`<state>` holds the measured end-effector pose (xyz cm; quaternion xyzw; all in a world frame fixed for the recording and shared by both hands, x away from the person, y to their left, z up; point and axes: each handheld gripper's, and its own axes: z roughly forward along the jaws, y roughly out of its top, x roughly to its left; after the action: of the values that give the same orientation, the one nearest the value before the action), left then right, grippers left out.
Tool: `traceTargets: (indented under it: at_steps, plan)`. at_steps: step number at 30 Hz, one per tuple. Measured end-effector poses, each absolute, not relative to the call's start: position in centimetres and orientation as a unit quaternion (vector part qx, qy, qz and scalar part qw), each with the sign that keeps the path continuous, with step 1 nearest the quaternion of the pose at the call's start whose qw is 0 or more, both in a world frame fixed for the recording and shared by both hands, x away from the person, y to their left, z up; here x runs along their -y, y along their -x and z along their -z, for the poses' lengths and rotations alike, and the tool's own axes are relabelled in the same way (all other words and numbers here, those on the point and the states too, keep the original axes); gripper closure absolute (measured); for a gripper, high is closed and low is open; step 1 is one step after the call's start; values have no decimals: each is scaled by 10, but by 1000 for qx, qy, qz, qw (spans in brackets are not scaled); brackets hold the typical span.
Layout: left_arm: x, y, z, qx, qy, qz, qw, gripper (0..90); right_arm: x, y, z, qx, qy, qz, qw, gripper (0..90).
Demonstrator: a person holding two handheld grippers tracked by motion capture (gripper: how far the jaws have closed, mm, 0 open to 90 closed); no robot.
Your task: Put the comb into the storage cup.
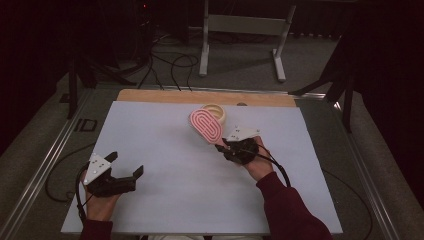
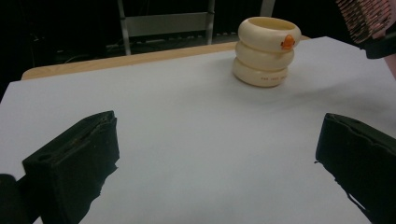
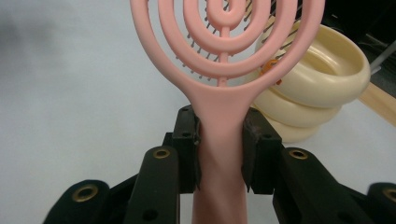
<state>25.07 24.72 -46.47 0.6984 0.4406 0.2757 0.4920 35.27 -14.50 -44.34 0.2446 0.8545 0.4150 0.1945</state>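
Note:
A pink hairbrush (image 1: 205, 125) with a looped openwork head is held above the white board, its handle (image 3: 219, 154) clamped between the jaws of my right gripper (image 1: 223, 144). Bristles show behind the head in the right gripper view. Just beyond the brush stands a cream ribbed cup (image 1: 215, 112) (image 2: 266, 51) (image 3: 317, 88) with a small orange mark. My left gripper (image 1: 125, 165) rests near the board's front left, jaws wide apart and nothing between them; its pads (image 2: 74, 163) frame bare board.
The white board (image 1: 165, 170) covers a wooden tabletop whose far edge (image 1: 165, 96) shows. Metal rails run along both sides. Behind the table are cables on the floor and a grey stand (image 1: 245, 30).

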Motion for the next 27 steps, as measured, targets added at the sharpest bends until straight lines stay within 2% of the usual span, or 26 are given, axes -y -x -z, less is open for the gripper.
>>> traceTargets:
  at_steps: [27]
  plan:
    - [-215, -270, 440, -408, -720, -265, 495, 1, 139, -350, 443, -842, -243, -433, 212, 702]
